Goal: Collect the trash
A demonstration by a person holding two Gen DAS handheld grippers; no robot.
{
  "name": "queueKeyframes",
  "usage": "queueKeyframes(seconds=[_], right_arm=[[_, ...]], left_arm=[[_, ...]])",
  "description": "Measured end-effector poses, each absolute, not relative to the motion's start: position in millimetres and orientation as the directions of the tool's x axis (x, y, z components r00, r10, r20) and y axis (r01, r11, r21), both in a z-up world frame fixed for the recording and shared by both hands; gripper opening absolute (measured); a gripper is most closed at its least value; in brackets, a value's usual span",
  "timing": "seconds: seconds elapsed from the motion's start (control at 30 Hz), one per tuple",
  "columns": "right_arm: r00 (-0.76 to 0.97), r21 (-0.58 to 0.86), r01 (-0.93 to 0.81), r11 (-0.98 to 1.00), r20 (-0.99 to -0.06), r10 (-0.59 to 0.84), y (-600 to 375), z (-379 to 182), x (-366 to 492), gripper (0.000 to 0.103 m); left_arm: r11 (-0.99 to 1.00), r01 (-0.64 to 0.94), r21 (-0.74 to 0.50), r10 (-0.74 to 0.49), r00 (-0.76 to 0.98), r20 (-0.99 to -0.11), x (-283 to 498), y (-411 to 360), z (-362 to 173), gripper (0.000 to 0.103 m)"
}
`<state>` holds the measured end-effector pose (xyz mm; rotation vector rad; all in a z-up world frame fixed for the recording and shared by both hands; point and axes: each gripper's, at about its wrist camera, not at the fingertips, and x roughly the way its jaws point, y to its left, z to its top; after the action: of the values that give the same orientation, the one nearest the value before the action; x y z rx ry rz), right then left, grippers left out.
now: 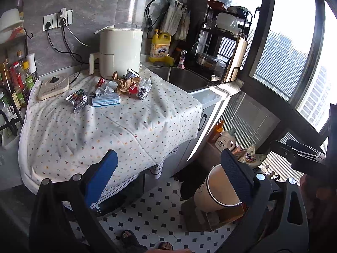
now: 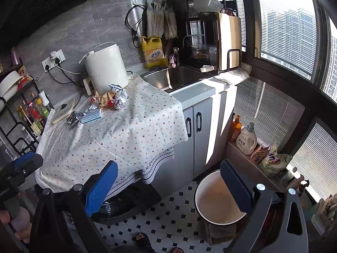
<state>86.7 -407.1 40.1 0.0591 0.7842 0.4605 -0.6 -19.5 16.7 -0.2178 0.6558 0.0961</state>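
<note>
Trash lies at the far side of a counter covered by a dotted cloth [image 1: 109, 126]: a foil snack wrapper [image 1: 77, 99], a blue-white box [image 1: 106, 101], crumpled brown paper [image 1: 126, 83], white tissue [image 1: 106, 89] and a foil ball [image 1: 142, 93]. The same pile shows in the right wrist view [image 2: 109, 100]. A cream waste bin [image 1: 217, 187] stands on the floor at right, also seen from the right wrist [image 2: 217, 202]. My left gripper [image 1: 168, 179] is open and empty, in front of the counter. My right gripper [image 2: 168, 189] is open and empty, near the bin.
A white appliance [image 1: 120, 52], a small cooker [image 1: 54, 85], yellow detergent [image 1: 159, 46] and a steel sink [image 1: 185, 78] sit at the back. A bottle rack [image 1: 14, 80] stands left. Cabinet doors [image 2: 193, 135], detergent bottles [image 2: 246, 139] and a window are right. A sandalled foot [image 1: 130, 239] is below.
</note>
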Motion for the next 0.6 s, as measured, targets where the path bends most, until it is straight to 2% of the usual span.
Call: queueKeyframes(seconds=[0.47, 0.6], right_arm=[[0.589, 0.192, -0.412, 0.891, -0.69, 0.421, -364, 27, 113, 0.095], [0.574, 0.176, -0.434, 0.884, -0.702, 0.422, -343, 24, 133, 0.089]], left_arm=[[0.944, -0.256, -0.206, 0.076, 0.781, -0.62, 16, 37, 8, 0.097], [0.931, -0.282, -0.232, 0.085, 0.784, -0.615, 35, 61, 0, 0.094]])
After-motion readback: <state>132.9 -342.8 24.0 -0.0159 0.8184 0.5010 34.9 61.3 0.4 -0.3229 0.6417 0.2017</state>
